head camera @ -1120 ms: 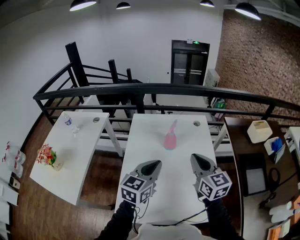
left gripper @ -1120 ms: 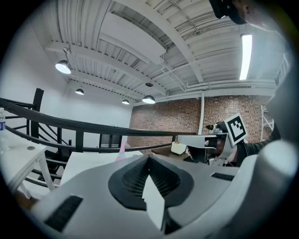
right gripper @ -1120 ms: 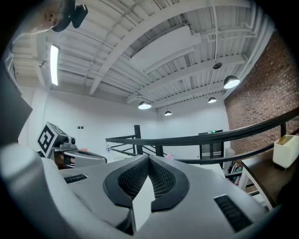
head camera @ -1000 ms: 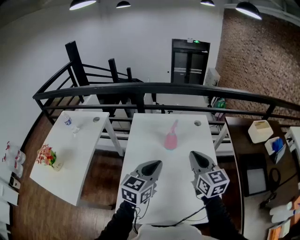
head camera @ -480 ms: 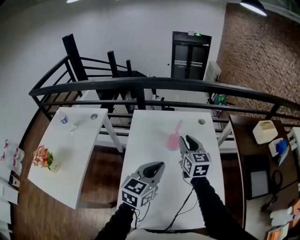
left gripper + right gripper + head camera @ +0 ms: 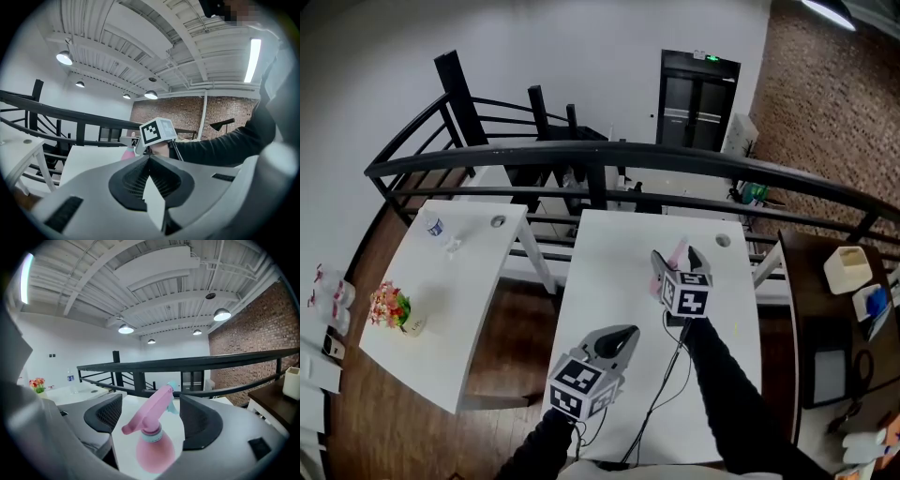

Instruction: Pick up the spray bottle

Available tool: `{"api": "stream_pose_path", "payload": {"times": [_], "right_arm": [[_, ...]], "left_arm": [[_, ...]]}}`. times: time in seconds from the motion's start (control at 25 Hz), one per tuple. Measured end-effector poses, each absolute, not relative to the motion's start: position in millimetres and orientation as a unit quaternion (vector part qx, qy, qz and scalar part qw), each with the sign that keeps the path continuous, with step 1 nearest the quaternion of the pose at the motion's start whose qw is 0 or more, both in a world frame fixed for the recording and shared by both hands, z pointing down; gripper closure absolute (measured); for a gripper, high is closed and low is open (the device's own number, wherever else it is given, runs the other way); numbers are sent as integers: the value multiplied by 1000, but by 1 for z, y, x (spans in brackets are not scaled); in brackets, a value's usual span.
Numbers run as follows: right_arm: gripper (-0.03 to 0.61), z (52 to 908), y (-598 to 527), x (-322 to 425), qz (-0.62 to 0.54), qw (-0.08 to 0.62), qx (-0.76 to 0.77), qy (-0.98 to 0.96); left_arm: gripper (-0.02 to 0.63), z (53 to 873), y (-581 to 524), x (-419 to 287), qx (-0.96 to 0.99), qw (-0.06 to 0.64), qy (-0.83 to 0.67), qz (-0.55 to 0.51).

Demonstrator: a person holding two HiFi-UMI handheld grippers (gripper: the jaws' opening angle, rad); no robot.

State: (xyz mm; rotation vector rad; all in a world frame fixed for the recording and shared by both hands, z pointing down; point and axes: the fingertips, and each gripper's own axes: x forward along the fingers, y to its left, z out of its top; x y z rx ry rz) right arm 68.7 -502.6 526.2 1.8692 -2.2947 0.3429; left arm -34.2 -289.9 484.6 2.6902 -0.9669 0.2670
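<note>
A: What sits left of the middle table point(image 6: 600, 281)?

B: A second white table point(image 6: 464, 309), well apart from it across a strip of wooden floor. A bunch of flowers point(image 6: 391, 307) is near that table's front-left corner and a small bottle point(image 6: 435, 227) near its far edge.

A: And over the middle table?

B: The left gripper point(image 6: 625, 332) hangs above its near end, towards the left side. In the left gripper view point(image 6: 149, 157) the two jaws are pressed together with nothing between them.

A: Where is the spray bottle?

B: The pink spray bottle point(image 6: 679, 251) stands upright on the far right part of the middle table. The right gripper point(image 6: 677, 259) is around it with the jaws spread wide, one on each side. In the right gripper view point(image 6: 152, 414) the bottle point(image 6: 154, 451) stands between the pads with a gap at both, so neither touches it.

A: And to the right of the middle table?

B: A brown desk point(image 6: 825, 309) just beside it, with a white box point(image 6: 848, 269) on top. A black railing point(image 6: 581, 155) runs behind the table's far edge.
</note>
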Motion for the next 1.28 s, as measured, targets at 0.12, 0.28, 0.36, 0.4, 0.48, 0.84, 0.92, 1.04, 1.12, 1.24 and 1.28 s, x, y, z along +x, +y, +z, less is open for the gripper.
{"api": "stream_pose_path", "payload": {"times": [0.12, 0.28, 0.36, 0.4, 0.48, 0.84, 0.92, 1.04, 1.12, 1.24, 1.28], "right_arm": [[213, 537, -514, 69, 120, 97, 620, -769], [254, 545, -519, 63, 120, 110, 613, -773], [366, 544, -518, 66, 112, 118, 618, -769], [429, 544, -518, 68, 106, 123, 621, -767], [492, 544, -517, 70, 95, 132, 617, -770], [499, 522, -485, 72, 84, 120, 570, -809], [499, 508, -470, 74, 78, 110, 564, -815], [499, 483, -441, 80, 69, 93, 557, -822], [499, 463, -420, 85, 61, 80, 555, -826], [499, 433, -383, 94, 48, 64, 549, -832], [499, 423, -368, 97, 42, 59, 546, -835]], "left_arm": [[623, 489, -291, -45, 924, 141, -342, 93], [623, 493, -293, -53, 921, 148, -349, 94], [623, 493, -293, -54, 920, 148, -350, 94], [623, 494, -293, -55, 920, 148, -351, 94], [623, 495, -294, -54, 919, 148, -352, 94], [623, 489, -286, -45, 921, 142, -351, 95], [623, 485, -280, -42, 922, 139, -348, 93], [623, 478, -266, -35, 926, 138, -340, 90], [623, 472, -256, -30, 928, 135, -336, 87], [623, 463, -241, -23, 931, 129, -332, 82], [623, 458, -236, -21, 932, 127, -331, 81]]}}
